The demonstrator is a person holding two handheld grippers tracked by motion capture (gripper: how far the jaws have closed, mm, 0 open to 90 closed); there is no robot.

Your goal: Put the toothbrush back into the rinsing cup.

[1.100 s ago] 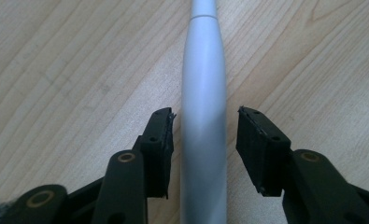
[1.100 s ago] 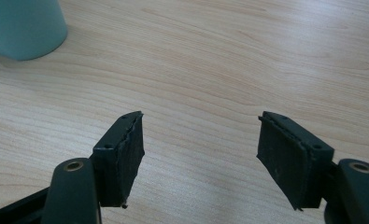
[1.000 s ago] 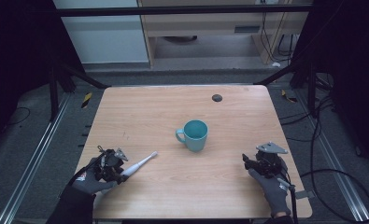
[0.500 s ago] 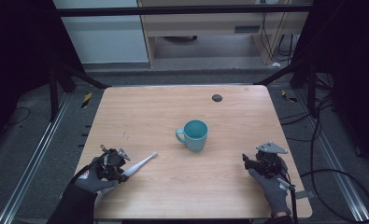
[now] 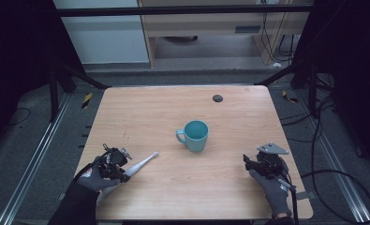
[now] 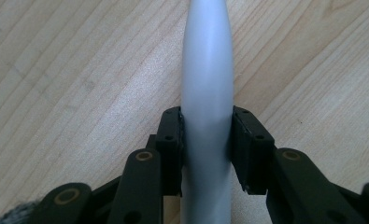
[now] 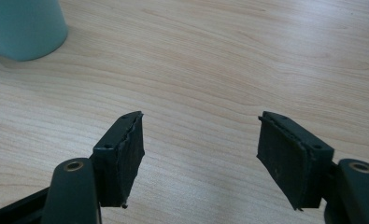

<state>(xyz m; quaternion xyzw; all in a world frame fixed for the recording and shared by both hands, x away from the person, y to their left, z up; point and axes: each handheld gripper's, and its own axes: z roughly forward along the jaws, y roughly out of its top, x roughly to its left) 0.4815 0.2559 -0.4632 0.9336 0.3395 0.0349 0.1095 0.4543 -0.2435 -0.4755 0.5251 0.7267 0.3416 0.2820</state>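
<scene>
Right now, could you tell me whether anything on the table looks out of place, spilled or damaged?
Nothing stands out. The mug stands upright mid-table with no spill around it. The left gripper is shut on the white handle, and the right gripper is open over bare table. A small dark spot sits near the far edge; I cannot tell what it is.

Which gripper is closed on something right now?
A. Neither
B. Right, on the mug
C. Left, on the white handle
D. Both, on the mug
C: the left gripper's jaws press both sides of the white handle, while the right gripper gapes over bare table, apart from the mug.
</scene>
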